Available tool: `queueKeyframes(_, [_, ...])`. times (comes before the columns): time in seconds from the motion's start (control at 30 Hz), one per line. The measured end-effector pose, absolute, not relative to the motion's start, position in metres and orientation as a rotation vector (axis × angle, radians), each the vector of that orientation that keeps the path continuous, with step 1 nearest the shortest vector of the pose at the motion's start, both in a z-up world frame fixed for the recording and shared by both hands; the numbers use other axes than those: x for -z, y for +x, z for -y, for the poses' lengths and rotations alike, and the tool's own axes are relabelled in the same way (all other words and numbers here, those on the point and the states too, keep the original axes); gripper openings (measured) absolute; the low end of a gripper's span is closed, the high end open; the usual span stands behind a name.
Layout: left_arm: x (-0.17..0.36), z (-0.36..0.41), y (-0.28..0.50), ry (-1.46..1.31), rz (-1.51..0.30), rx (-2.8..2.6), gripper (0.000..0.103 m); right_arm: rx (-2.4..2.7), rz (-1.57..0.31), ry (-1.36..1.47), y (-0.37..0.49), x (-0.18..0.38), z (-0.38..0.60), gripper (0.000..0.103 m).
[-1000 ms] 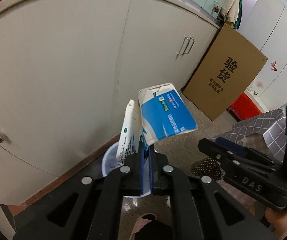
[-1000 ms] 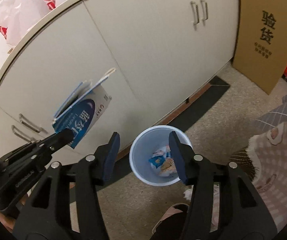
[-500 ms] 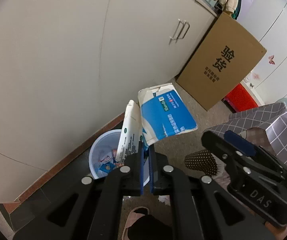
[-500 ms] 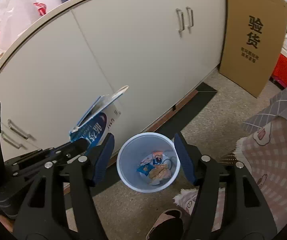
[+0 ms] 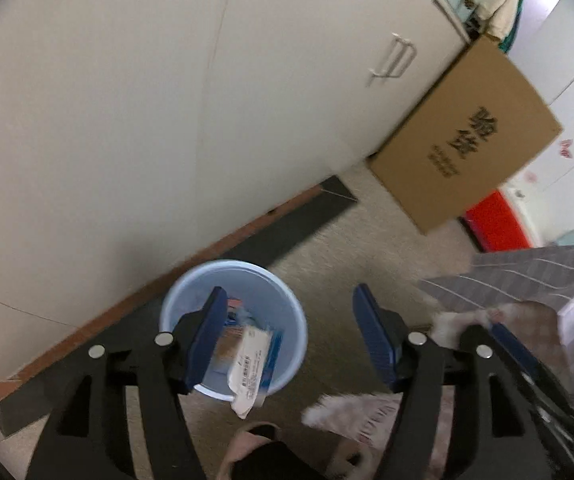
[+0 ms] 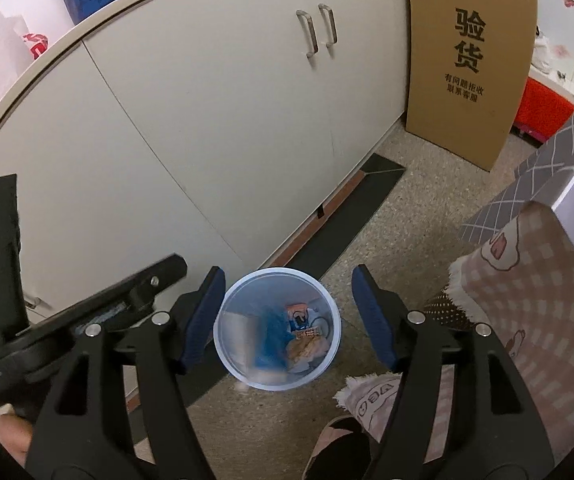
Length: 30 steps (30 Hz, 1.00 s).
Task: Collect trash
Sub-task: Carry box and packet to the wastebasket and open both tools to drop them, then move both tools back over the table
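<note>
In the left wrist view the left gripper (image 5: 287, 336) stands wide, its jaws having just been opening, with nothing between them. Just beyond, at lower centre, the white-and-blue carton (image 5: 253, 368) lies tilted across the near rim of the blue bin (image 5: 295, 316); it may tip out onto the floor. The right gripper (image 6: 285, 320), also just widened and empty, frames the bin at lower centre. Blur hides whether the carton sits fully inside. Farther back stand the cabinet (image 6: 215, 120) and cardboard box (image 6: 467, 60).
</note>
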State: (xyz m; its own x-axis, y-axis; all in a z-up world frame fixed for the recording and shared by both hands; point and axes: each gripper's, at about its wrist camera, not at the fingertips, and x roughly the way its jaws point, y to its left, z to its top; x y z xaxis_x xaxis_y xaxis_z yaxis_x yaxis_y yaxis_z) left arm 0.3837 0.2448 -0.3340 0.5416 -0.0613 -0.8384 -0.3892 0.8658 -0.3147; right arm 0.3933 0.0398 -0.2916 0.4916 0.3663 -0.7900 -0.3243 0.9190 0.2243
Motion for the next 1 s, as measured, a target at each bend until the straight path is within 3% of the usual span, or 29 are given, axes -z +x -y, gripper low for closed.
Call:
queueKeyframes(0.27, [0.319, -0.233, 0.369, -0.488, -0.987, -0.167, 0.064, -0.429, -0.968, 0.054, 0.386, 0.283, -0.035, 0.066])
queueKeyframes(0.6, [0.232, -0.220, 0.333, -0.472, -0.854, -0.124, 0.064, -0.444, -0.846, 0.088, 0.361, 0.211, -0.010, 0.066])
queueKeyframes(1.0, [0.122, -0.072, 0.309, -0.257, -0.721, 0.099, 0.064, -0.314, -0.632, 0.133, 0.304, 0.096, 0.127, 0.067])
